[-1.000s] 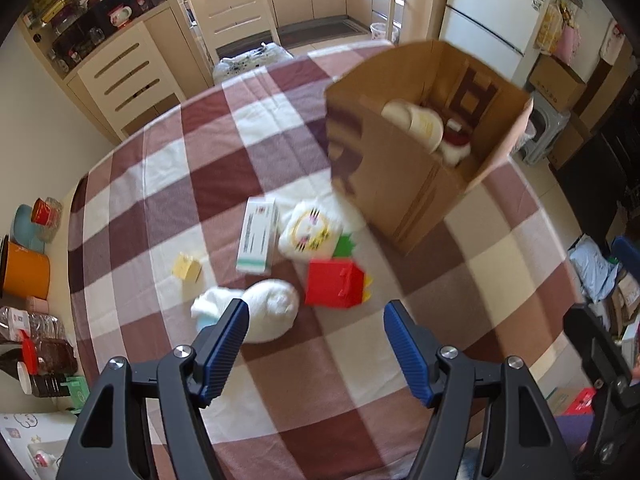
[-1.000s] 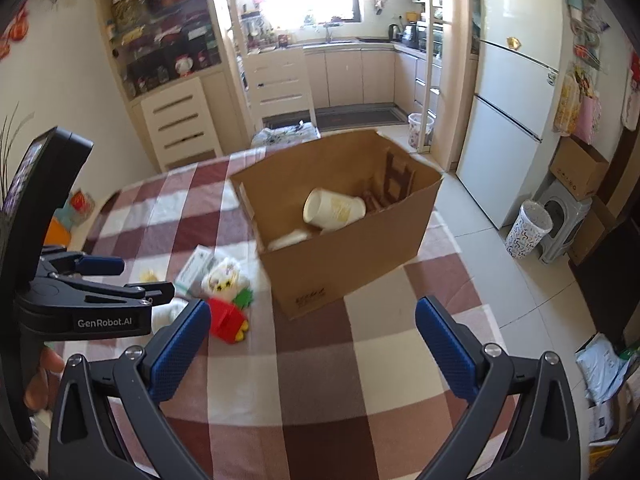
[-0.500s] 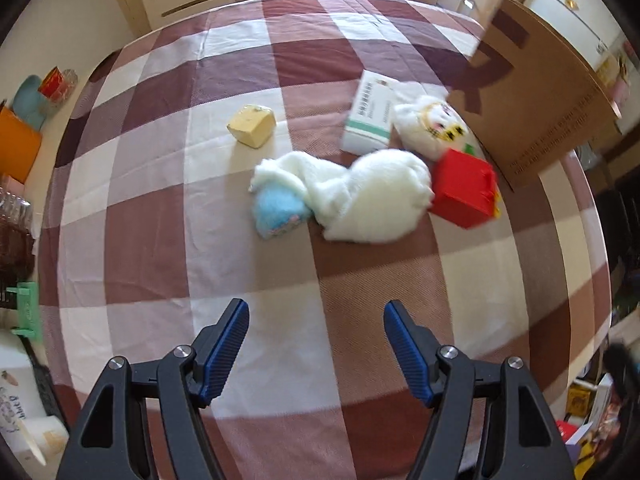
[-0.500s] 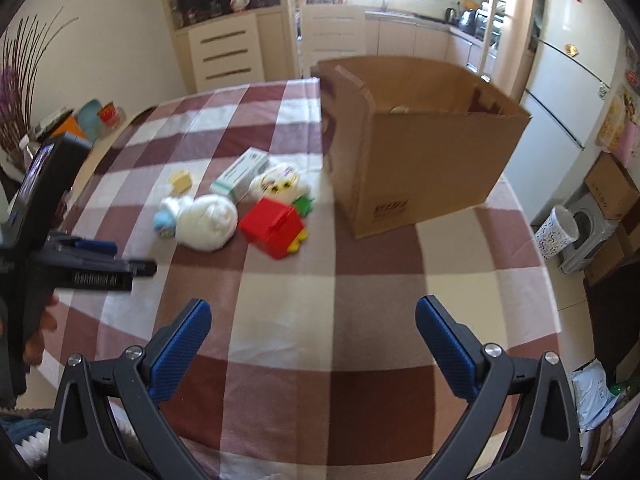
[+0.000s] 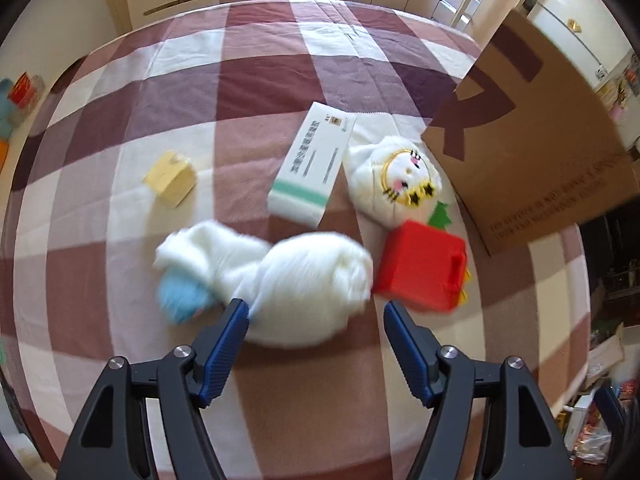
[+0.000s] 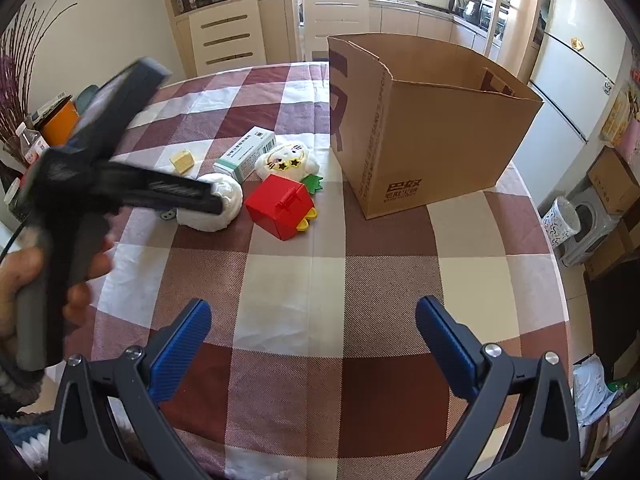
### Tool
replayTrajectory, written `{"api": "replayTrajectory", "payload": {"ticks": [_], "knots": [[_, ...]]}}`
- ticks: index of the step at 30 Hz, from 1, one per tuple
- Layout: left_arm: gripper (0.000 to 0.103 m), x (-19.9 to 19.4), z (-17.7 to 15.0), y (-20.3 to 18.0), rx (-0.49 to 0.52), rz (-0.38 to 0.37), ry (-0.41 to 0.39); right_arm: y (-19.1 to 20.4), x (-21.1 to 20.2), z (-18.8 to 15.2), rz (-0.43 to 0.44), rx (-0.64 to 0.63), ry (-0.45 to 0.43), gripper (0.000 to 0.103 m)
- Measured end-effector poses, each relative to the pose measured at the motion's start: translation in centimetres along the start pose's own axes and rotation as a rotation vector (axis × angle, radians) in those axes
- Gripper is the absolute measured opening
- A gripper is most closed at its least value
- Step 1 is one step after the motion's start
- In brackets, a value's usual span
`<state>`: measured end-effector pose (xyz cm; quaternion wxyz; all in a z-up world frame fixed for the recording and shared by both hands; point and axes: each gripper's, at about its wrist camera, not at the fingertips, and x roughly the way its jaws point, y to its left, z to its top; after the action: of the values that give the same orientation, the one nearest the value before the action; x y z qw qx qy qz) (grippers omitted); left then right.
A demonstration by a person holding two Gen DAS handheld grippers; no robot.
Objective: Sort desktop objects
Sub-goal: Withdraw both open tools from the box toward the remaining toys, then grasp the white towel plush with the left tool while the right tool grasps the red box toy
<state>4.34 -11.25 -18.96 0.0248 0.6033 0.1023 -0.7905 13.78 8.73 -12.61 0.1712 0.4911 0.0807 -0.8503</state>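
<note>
Left tool [image 5: 314, 330]: jaws wide, holding nothing, poised low centre of the left wrist view above the white plush roll [image 5: 296, 288].
Plush roll: lies on the checked desk [image 5: 280, 68] between the two pads, its long axis running left to right across the jaw gap, a blue end [image 5: 180, 298] at left.
Neighbours: red box [image 5: 420, 270] touching at right; white carton [image 5: 314, 164] just above.
Right tool [image 6: 314, 338]: jaws wide, empty, well short of the pile, so the left hand is nearer.
Destination, likely: cardboard box [image 6: 432, 136], upper right.
</note>
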Motion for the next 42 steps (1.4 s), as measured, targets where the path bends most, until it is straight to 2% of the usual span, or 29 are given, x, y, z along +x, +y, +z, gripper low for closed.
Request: {"api": "replayTrajectory", "payload": {"ticks": [3, 4, 5, 8, 10, 13, 16, 18, 21, 25, 27, 29, 32, 34, 38, 42], "knots": [[0.071, 1.2, 0.6, -0.2, 0.042, 0.046, -0.008, -0.1, 0.4, 0.0, -0.004, 0.003, 0.011, 0.103], [0.071, 1.4, 0.5, 0.0, 0.057, 0.049, -0.005, -0.3, 0.5, 0.0, -0.004, 0.008, 0.015, 0.103], [0.063, 1.5, 0.4, 0.2, 0.068, 0.048, -0.004, -0.4, 0.6, 0.0, -0.004, 0.013, 0.019, 0.103], [0.058, 0.6, -0.6, 1.3, 0.126, 0.011, 0.002, -0.9, 1.2, 0.2, 0.002, 0.028, 0.03, 0.103], [0.058, -0.5, -1.6, 2.6, 0.182, 0.034, -0.004, -1.0, 1.6, 0.6, 0.011, 0.021, 0.031, 0.103], [0.058, -1.5, -3.3, 5.2, 0.241, 0.044, 0.031, -0.2, 2.6, 1.2, 0.038, -0.022, 0.03, 0.103], [0.059, -2.1, -4.8, 8.5, 0.255, 0.063, 0.079, 2.2, 4.6, 2.1, 0.085, -0.151, 0.021, 0.103], [0.06, -2.7, -5.2, 9.9, 0.229, 0.069, 0.083, 4.1, 6.1, 2.7, 0.071, -0.267, -0.002, 0.103], [0.06, -3.2, -5.1, 10.6, 0.16, 0.036, 0.076, 5.6, 8.7, 3.7, 0.005, -0.373, -0.017, 0.103], [0.06, -3.7, -4.9, 11.2, -0.002, -0.062, 0.072, 6.5, 12.3, 5.1, -0.053, -0.471, 0.012, 0.103], [0.06, -4.0, -5.1, 12.3, -0.109, -0.129, 0.079, 6.5, 13.3, 5.3, -0.022, -0.488, 0.031, 0.103], [0.06, -4.0, -5.2, 13.2, -0.168, -0.146, 0.079, 6.5, 14.2, 5.4, 0.043, -0.485, 0.073, 0.102], [0.06, -4.4, -6.3, 14.8, -0.207, -0.102, 0.083, 7.2, 13.9, 4.9, 0.186, -0.442, 0.151, 0.102], [0.06, -4.6, -6.6, 15.6, -0.23, -0.08, 0.083, 7.9, 12.6, 4.0, 0.283, -0.434, 0.154, 0.1], [0.06, -4.9, -7.3, 15.3, -0.311, -0.112, 0.059, 8.0, 12.0, 2.9, 0.212, -0.407, 0.133, 0.1], [0.063, -3.4, -6.2, 13.6, -0.346, -0.06, 0.049, 7.9, 12.3, 3.1, 0.189, -0.377, 0.13, 0.1]]}}
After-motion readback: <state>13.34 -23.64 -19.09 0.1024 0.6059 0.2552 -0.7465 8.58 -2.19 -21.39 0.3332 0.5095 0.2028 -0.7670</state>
